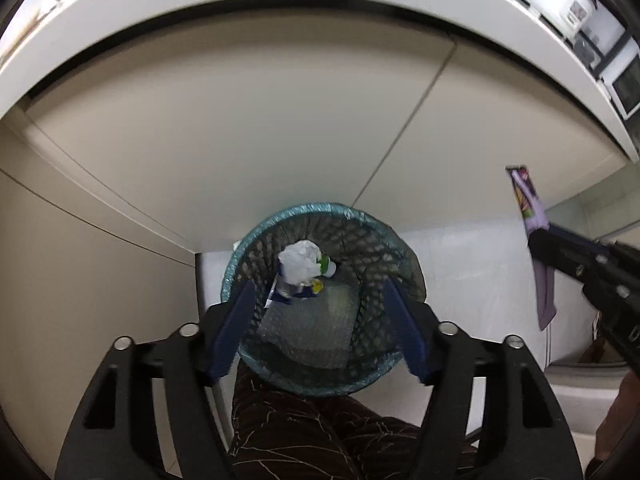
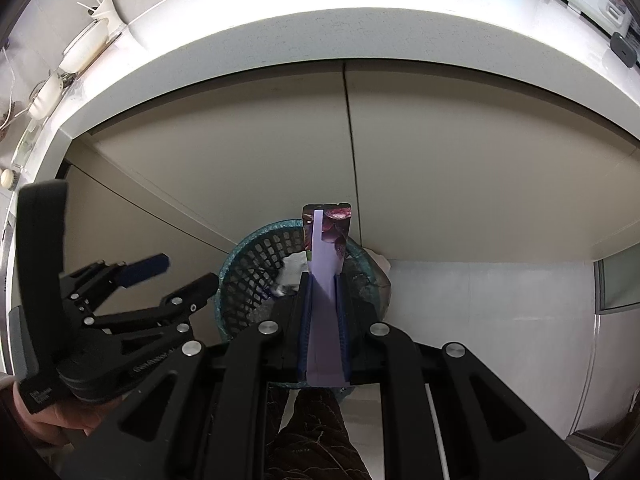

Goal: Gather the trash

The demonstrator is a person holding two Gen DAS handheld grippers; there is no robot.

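r gripper [image 2: 324,280] clamps purple packet [image 2: 326,248], hiding basket [image 2: 256,272] contents; l gripper [image 1: 320,300] fingers spread, empty.

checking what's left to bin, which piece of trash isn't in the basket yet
The flat purple snack packet, clamped upright in the right gripper. The crumpled white wrapper and clear bubble wrap sheet already lie inside the black mesh basket.

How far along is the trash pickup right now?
Done: crumpled paper and bubble wrap already lie in the wastebasket. In hand: the right gripper pinches a purple wrapper. Left: drop it in. The left gripper is open, empty.
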